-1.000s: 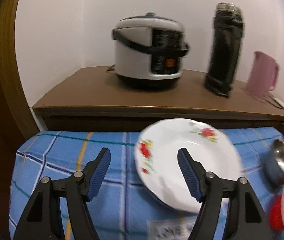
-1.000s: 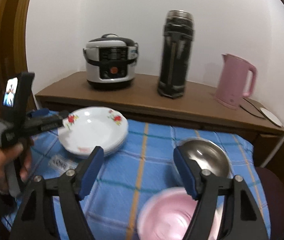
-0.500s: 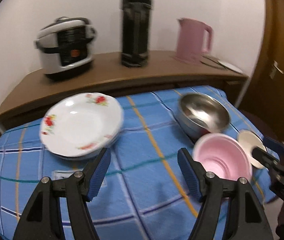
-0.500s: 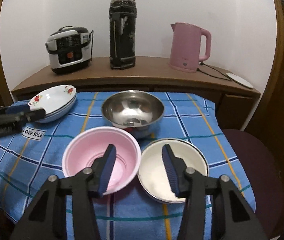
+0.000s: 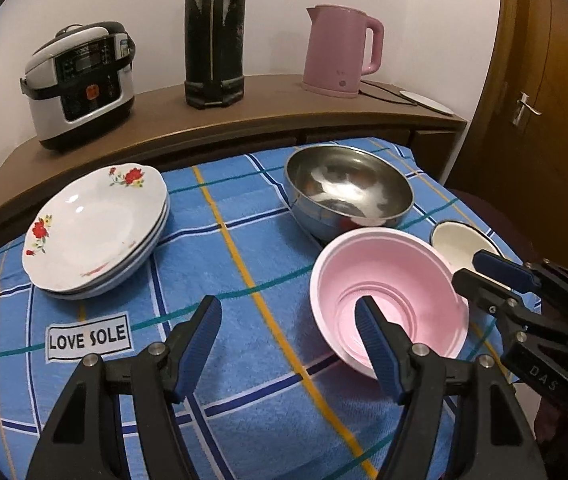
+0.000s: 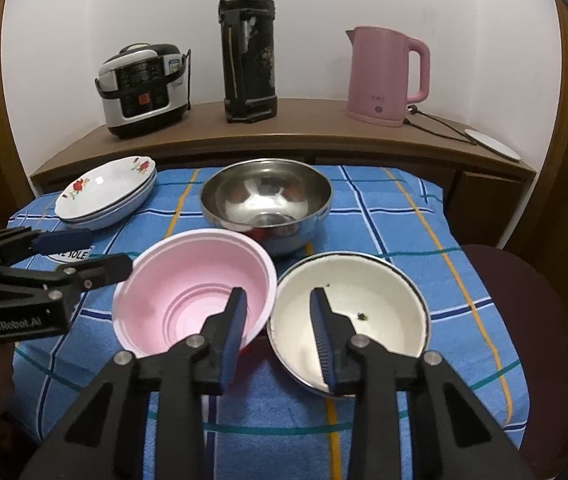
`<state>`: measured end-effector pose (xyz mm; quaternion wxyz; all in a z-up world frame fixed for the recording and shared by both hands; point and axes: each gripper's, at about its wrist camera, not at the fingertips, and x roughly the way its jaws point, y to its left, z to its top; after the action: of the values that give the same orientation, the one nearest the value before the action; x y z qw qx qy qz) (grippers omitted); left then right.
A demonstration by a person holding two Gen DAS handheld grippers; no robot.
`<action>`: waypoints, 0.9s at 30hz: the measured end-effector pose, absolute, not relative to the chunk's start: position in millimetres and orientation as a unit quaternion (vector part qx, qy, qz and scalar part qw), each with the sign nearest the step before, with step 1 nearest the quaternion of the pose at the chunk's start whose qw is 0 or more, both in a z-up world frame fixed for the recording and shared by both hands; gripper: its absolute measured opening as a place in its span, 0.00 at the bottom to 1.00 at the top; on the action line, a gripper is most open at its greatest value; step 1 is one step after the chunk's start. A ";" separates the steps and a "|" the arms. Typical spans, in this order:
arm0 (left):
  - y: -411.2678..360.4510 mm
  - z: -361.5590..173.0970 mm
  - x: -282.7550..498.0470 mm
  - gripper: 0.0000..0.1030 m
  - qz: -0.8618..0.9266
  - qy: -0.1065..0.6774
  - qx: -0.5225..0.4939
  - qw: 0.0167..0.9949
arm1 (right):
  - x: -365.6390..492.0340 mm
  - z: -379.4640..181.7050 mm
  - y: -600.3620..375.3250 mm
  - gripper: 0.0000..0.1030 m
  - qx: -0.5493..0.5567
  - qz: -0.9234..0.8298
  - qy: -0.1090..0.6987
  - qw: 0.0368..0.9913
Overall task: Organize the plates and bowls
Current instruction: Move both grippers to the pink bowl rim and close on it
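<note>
— What do my two tools do?

— My right gripper [image 6: 278, 320] has just been closing its jaws. They are narrow now, one pad [image 6: 235, 320] inside the pink bowl [image 6: 188, 292] and one inside the white bowl [image 6: 368, 300], the two near rims between them, not yet pinched. My left gripper [image 5: 290, 340] is spread wide and holds nothing.

— And around them?

— At 12 o'clock of the pink bowl the steel bowl [image 6: 266, 196] touches it. At 10 o'clock the flowered plates [image 6: 104, 194] lie stacked on the blue cloth [image 6: 404, 220].
</note>
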<state>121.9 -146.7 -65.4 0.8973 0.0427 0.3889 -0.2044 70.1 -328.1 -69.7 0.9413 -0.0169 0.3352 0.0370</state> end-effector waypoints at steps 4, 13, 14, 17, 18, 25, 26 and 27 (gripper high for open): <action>-146.0 -68.3 123.3 0.68 -0.207 0.392 0.036 0.896 | 69.7 -72.6 -322.6 0.27 -0.021 0.047 0.336 0.940; -148.6 -80.0 124.9 0.43 -0.228 0.415 0.025 0.881 | 73.8 -80.0 -317.1 0.20 -0.025 0.051 0.344 0.937; -149.3 -80.2 124.6 0.41 -0.230 0.415 0.024 0.880 | 74.3 -81.0 -316.3 0.19 -0.026 0.051 0.346 0.936; -150.3 -81.0 124.5 0.35 -0.241 0.419 0.016 0.875 | 74.2 -82.1 -314.9 0.18 -0.029 0.050 0.346 0.936; -150.4 -80.1 123.7 0.35 -0.247 0.418 0.012 0.874 | 73.4 -81.7 -314.7 0.17 -0.028 0.050 0.345 0.937; -151.6 -79.3 121.0 0.27 -0.251 0.412 0.013 0.876 | 73.2 -80.1 -308.8 0.15 -0.033 0.056 0.338 0.939; -151.6 -78.7 120.7 0.26 -0.251 0.411 0.013 0.876 | 73.0 -80.2 -308.8 0.15 -0.032 0.056 0.337 0.939; -151.5 -77.6 119.9 0.26 -0.250 0.408 0.014 0.878 | 73.1 -80.1 -308.6 0.15 -0.033 0.056 0.338 0.939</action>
<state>119.9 -151.5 -77.6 0.8779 0.0140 0.4080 -0.2503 73.1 -308.6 -80.1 0.9391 -0.0326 0.3376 0.0556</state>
